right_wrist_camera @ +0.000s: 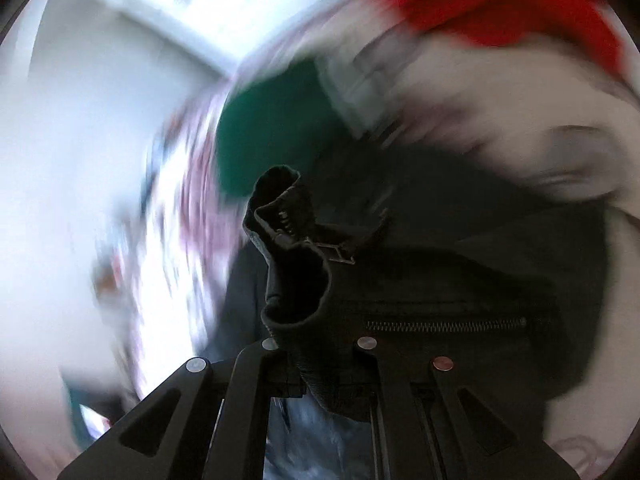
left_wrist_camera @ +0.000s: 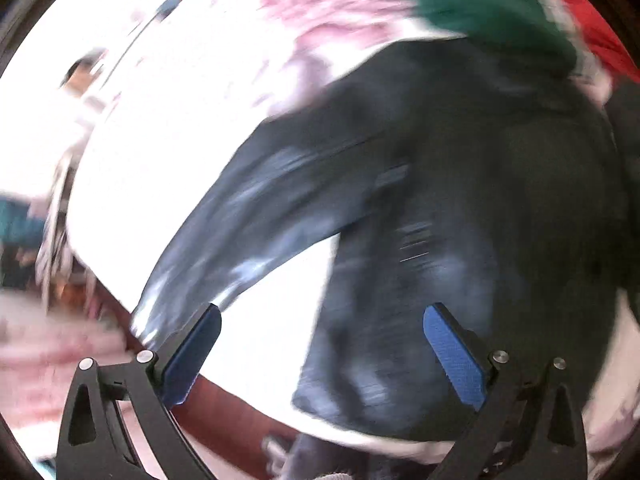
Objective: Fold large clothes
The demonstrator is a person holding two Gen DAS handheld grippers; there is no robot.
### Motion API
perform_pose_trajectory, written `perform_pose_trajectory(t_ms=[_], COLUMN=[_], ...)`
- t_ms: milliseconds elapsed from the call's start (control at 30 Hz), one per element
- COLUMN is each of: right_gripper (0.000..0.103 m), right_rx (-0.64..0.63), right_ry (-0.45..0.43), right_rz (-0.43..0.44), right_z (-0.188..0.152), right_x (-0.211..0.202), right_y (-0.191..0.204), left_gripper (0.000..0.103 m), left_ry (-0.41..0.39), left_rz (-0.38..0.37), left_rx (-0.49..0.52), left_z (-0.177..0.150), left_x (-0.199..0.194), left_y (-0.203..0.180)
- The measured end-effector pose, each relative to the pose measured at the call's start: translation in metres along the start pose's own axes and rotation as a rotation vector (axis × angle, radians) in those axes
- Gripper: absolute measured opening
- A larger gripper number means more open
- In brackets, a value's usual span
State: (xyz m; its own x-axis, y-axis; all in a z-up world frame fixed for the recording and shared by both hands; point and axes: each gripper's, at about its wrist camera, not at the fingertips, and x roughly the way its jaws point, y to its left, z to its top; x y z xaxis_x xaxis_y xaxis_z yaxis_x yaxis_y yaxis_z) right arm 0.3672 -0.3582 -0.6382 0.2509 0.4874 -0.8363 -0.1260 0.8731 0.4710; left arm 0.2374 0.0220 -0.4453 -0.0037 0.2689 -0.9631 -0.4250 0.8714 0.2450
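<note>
While both views are smeared by blur, the main things can be made out. At the left, the left hand-held gripper [left_wrist_camera: 320, 344] has its blue-padded fingers [left_wrist_camera: 454, 356] spread wide apart with nothing between them. It hovers above a dark jacket [left_wrist_camera: 460, 184] that lies on a white surface [left_wrist_camera: 160, 168], one sleeve [left_wrist_camera: 224, 236] stretching down toward the left finger. Beyond the jacket lie a pink patterned cloth [left_wrist_camera: 332, 12], a green garment [left_wrist_camera: 488, 4] and a red garment [left_wrist_camera: 592, 24], all near the far edge and too blurred for detail.

Further right, the right hand-held gripper [right_wrist_camera: 320, 344] is pressed together on a bunched fold of the same jacket [right_wrist_camera: 460, 280], which rises from between the fingers as a dark roll showing zipper teeth. A closed pocket zipper [right_wrist_camera: 444, 325] runs across the fabric just beside the right finger. Behind it sit the green garment [right_wrist_camera: 272, 132] and, at the upper right, the red garment [right_wrist_camera: 500, 4], with pale cloth between them.
</note>
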Motion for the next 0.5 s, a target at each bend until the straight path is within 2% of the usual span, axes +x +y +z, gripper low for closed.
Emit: perform_pose_trajectory(t_ms=[67,167,267,333,400,433,500], right_gripper=[0.007,0.007,0.007,0.008,0.01,0.01,0.011], right_rx=[-0.178,-0.411,-0.605,-0.72,-0.775,-0.767,-0.691], right_ry=[0.141,0.28,0.364,0.406,0.409,0.414,0.45], right_rz=[-0.02,-0.048,-0.065,-0.101,-0.136,-0.125,-0.085], right_z=[-0.044,-0.11,-0.181,-0.215,-0.239,-0.24,-0.22], right_x=[0.057,0.107,0.126,0.133,0.132,0.129,0.128], right_y=[0.051,0.114,0.148,0.155,0.158,0.157,0.156], left_gripper=[0.103,0.103,0.103,0.103,0.103,0.103,0.103], left_ry=[0.041,0.096,0.128,0.142,0.148,0.146,0.138], left_rz=[0.052,0.1,0.112,0.108,0.103,0.1,0.086], left_rx=[-0.065,-0.164,-0.224,-0.243,-0.26,-0.267,-0.283], left_z=[-0.014,-0.034,-0.046,-0.048,-0.047,-0.046,-0.043], left_x=[0.017,0.038,0.049,0.055,0.06,0.061,0.063], left_y=[0.038,0.087,0.113,0.12,0.125,0.127,0.131])
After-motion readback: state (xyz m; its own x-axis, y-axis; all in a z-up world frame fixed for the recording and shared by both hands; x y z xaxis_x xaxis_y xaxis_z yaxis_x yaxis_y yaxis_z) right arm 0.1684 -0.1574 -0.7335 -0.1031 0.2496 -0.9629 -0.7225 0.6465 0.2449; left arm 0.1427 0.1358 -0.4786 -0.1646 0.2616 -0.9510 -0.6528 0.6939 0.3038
